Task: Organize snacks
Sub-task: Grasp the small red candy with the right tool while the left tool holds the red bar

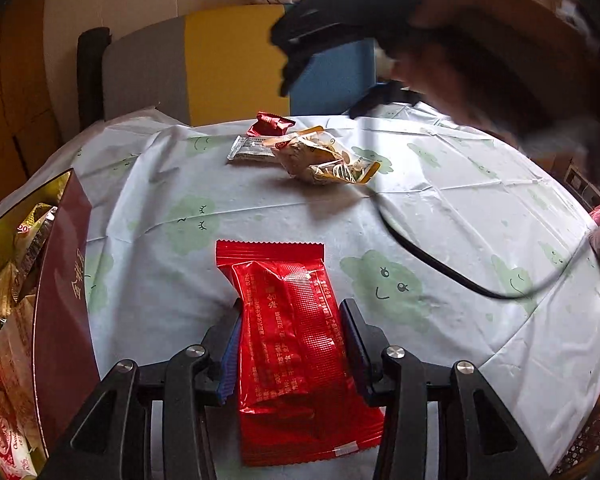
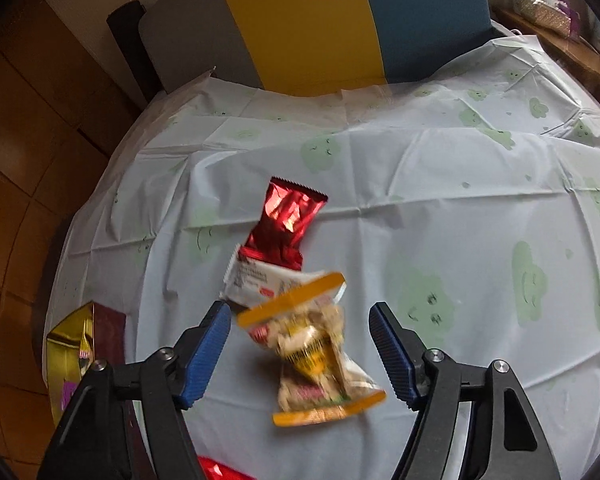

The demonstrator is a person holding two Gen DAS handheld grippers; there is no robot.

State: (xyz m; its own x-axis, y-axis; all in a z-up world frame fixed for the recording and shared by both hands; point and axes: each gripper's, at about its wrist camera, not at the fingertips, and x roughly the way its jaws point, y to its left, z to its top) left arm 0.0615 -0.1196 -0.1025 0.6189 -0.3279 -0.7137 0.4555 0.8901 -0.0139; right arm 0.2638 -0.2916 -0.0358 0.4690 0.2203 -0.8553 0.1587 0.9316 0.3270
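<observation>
- The left claw [image 1: 290, 344] sits at the bottom centre of its view, its ribbed blue pads [image 1: 230, 354] pressed against both sides of a flat red packet [image 1: 296, 344] of glossy, crinkled foil with zigzag-cut ends.
- The red packet lies lengthwise on the tabletop [image 1: 440, 208], which is covered by a creased pale plastic sheet printed with green cloud faces.
- At the left edge stands a maroon box [image 1: 62, 304] with a gold lining, holding assorted wrapped snacks.
- The right claw [image 2: 300, 346], low in its view, is spread wide and tilted down over two clear orange-edged snack bags [image 2: 312, 344], blurred, grasping nothing.
- Just above them lie a white wrapper [image 2: 252, 280] and a shiny dark-red foil packet [image 2: 284, 224], overlapping.
</observation>
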